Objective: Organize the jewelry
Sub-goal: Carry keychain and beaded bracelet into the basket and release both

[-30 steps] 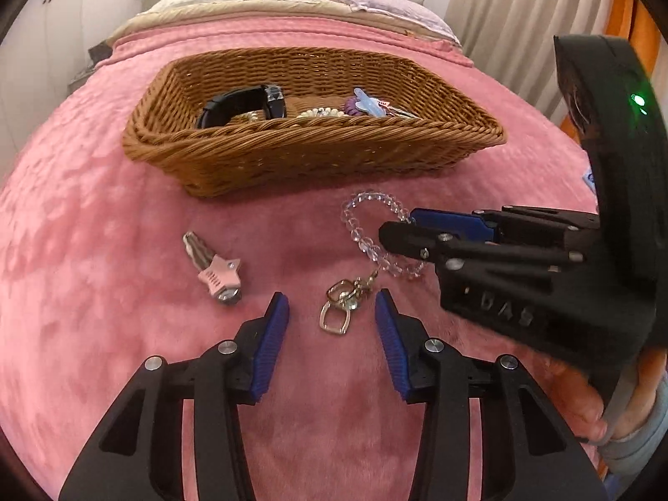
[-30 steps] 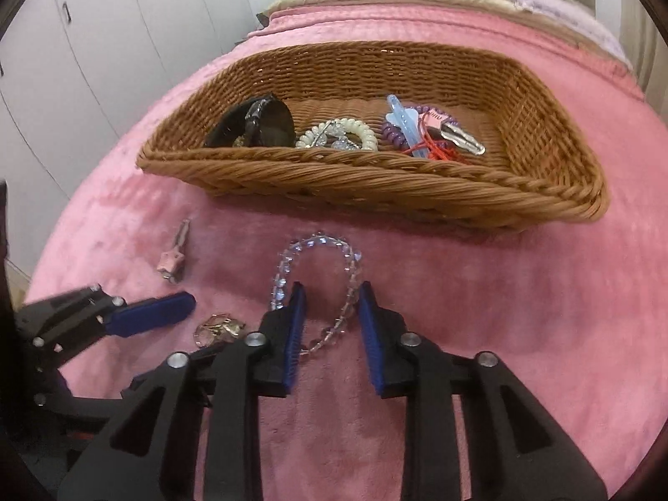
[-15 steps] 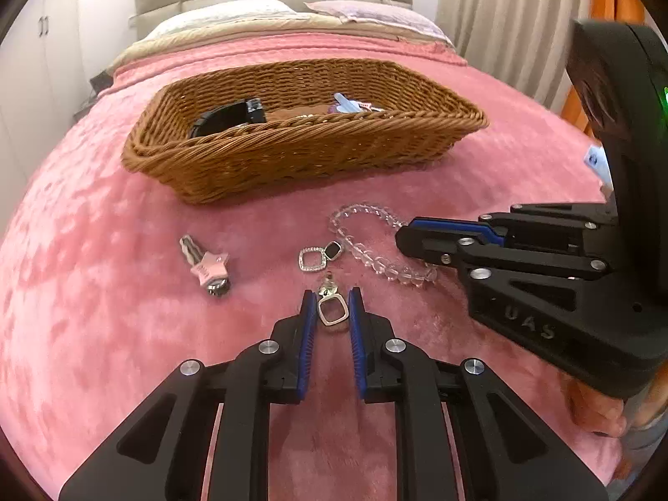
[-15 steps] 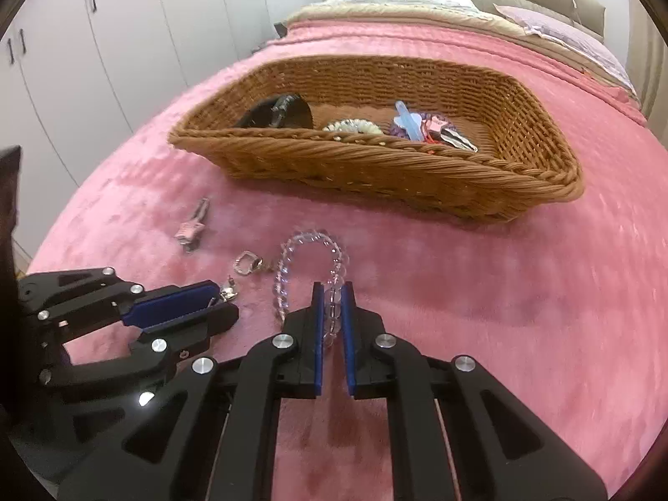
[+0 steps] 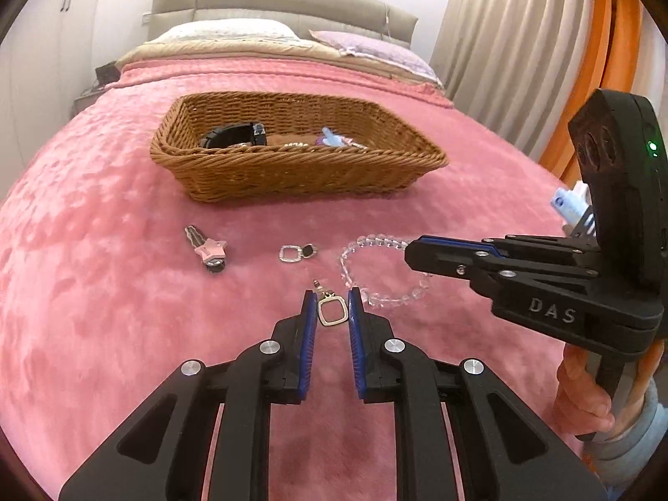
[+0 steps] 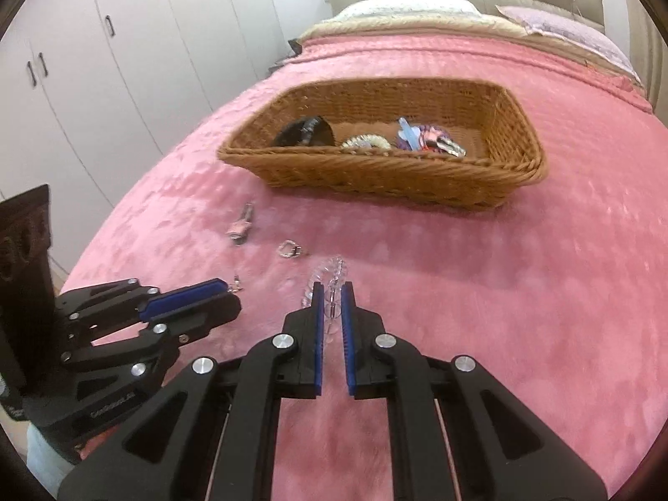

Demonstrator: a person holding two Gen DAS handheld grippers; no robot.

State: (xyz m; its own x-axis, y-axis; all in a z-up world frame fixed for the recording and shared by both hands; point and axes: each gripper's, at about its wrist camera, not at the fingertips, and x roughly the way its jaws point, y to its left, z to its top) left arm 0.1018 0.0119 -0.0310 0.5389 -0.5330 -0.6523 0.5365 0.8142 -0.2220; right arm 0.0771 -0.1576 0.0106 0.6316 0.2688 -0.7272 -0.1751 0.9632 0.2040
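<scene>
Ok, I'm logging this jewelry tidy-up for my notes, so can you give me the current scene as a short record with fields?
surface: pink blanket on a bed
left gripper: shut on a square metal earring
right gripper: shut on a clear bead bracelet
still loose on blanket: star hair clip, second square earring
target container: wicker basket, beyond the loose items
already in basket: black band, pearl bracelet, colourful clips

The right tongs (image 6: 332, 292) grip a clear bead bracelet (image 6: 330, 279) on the pink bed (image 6: 542, 292), short of the wicker basket (image 6: 375, 175); a silver earring (image 6: 289, 249) lies nearer it.
</scene>
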